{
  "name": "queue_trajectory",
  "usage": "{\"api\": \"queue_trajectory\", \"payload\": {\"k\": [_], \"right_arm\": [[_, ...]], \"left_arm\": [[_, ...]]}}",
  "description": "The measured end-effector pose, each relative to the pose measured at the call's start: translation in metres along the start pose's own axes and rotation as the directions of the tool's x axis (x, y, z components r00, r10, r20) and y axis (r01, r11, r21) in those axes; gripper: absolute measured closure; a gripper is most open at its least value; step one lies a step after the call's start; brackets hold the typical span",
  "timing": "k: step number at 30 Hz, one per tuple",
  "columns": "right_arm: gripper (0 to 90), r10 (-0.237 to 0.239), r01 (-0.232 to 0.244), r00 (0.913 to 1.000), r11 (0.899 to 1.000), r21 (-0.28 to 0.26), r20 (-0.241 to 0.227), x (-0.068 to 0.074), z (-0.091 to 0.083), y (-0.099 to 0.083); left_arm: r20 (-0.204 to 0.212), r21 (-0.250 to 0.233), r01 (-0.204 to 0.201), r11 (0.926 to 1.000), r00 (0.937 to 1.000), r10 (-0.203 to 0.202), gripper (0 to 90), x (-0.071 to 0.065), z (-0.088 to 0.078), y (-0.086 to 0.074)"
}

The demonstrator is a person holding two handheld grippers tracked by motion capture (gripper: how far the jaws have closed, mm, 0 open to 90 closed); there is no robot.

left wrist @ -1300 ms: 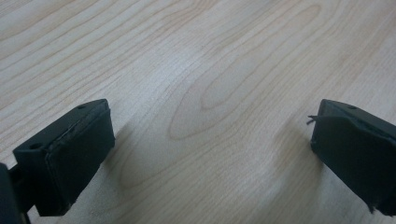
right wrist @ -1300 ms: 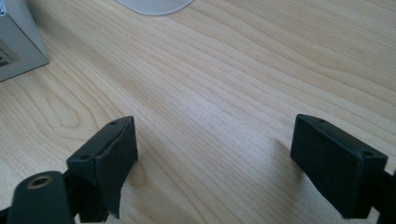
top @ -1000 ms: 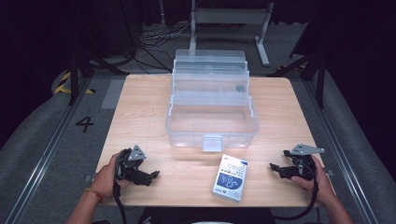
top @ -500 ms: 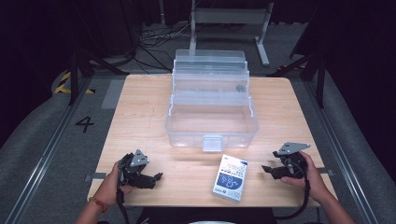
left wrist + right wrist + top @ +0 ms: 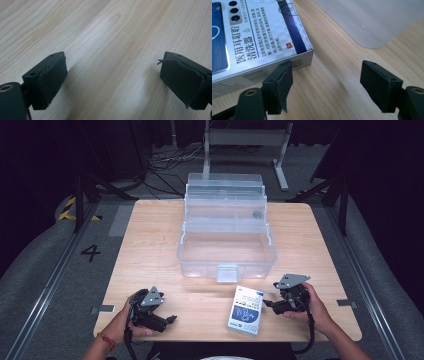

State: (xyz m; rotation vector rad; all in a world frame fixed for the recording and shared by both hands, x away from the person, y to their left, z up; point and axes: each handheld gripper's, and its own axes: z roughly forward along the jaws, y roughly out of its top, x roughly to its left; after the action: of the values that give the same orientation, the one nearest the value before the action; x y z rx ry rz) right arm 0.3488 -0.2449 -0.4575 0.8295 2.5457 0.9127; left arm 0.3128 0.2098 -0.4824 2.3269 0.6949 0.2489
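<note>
My right gripper has slid in across the table since a second ago: back then it sat out near the right edge, well apart from the box, and now its tips are just beside the box's right side. In the right gripper view one pad stands right at the near corner of the box, in front of its side wall; I cannot tell whether it touches. The other pad is out over bare wood. The jaws have just been closing a little, yet they are still spread, with nothing between them but tabletop, and the box lies outside the gap.

The box itself has not shifted. It lies flat on the wood near the front edge, printed face up, just in front of the latch of the clear plastic case, which stands open in the middle of the table as before.

My left gripper has drifted slightly toward the front edge compared with a second ago. It lies low at the front left of the table, well apart from the box. In the left gripper view its jaws are spread wide over bare wood, holding nothing.
</note>
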Motion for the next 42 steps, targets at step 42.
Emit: {"api": "queue_trajectory", "payload": {"k": [42], "right_arm": [[26.6,-0.172,0.168,0.9629,0.985,-0.034,-0.208,0.075,-0.014,-0.01]], "left_arm": [[0.109,-0.033,-0.108,0.9937,0.9879,0.11,16.2,-0.029,0.026,0.028]]}}
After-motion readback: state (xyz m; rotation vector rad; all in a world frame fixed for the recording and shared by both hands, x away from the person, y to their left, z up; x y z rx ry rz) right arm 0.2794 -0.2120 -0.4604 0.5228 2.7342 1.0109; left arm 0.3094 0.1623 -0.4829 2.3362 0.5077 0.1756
